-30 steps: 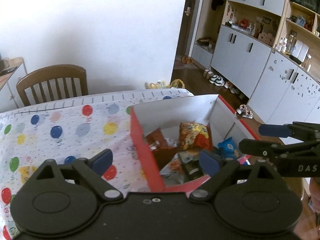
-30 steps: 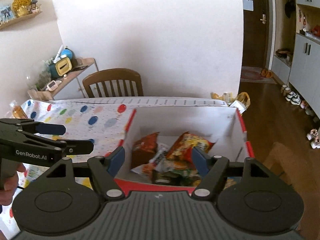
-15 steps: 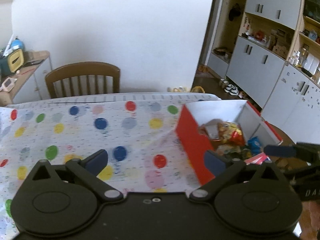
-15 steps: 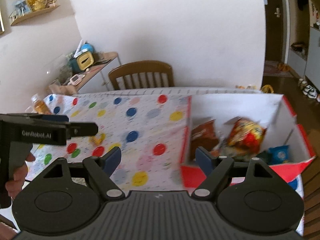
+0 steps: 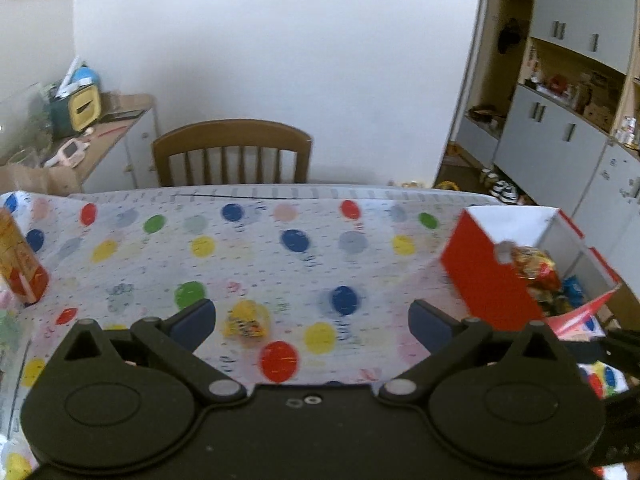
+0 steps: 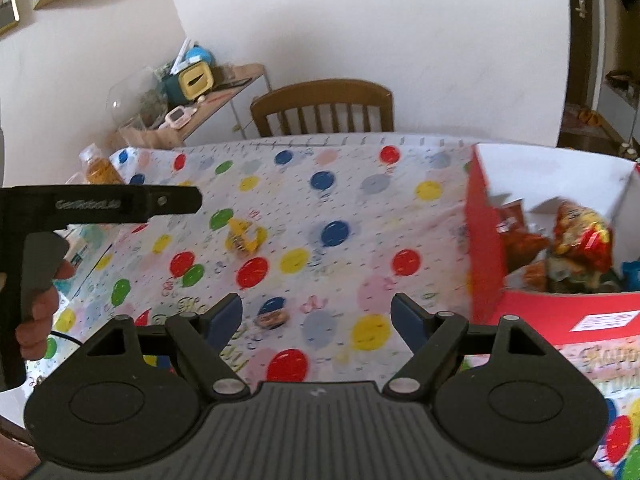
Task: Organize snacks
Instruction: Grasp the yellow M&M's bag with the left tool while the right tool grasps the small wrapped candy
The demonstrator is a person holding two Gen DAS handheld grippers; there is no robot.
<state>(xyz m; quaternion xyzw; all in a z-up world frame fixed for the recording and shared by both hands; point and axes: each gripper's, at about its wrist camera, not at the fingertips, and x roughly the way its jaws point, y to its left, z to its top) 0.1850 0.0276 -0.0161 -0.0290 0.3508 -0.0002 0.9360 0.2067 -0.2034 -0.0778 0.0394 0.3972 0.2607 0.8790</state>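
Note:
A red and white cardboard box [image 5: 484,280] [image 6: 486,240] stands at the table's right end and holds several snack bags [image 6: 580,240]. A small yellow snack packet [image 5: 245,322] [image 6: 244,236] lies on the balloon-print tablecloth [image 5: 280,240]. My left gripper [image 5: 310,320] is open and empty, above the cloth with the packet just inside its left finger. My right gripper [image 6: 316,316] is open and empty over the cloth, left of the box. The left gripper's body also shows in the right wrist view [image 6: 100,204].
An orange drink bottle [image 5: 18,264] [image 6: 98,168] stands at the table's left end. A wooden chair [image 5: 232,152] is at the far side. A cluttered side table [image 5: 80,128] stands back left. Cabinets [image 5: 560,128] line the right wall.
Both grippers have swung left, away from the box and over the tablecloth. The yellow packet and the bottle have come into view. Both stay open and empty.

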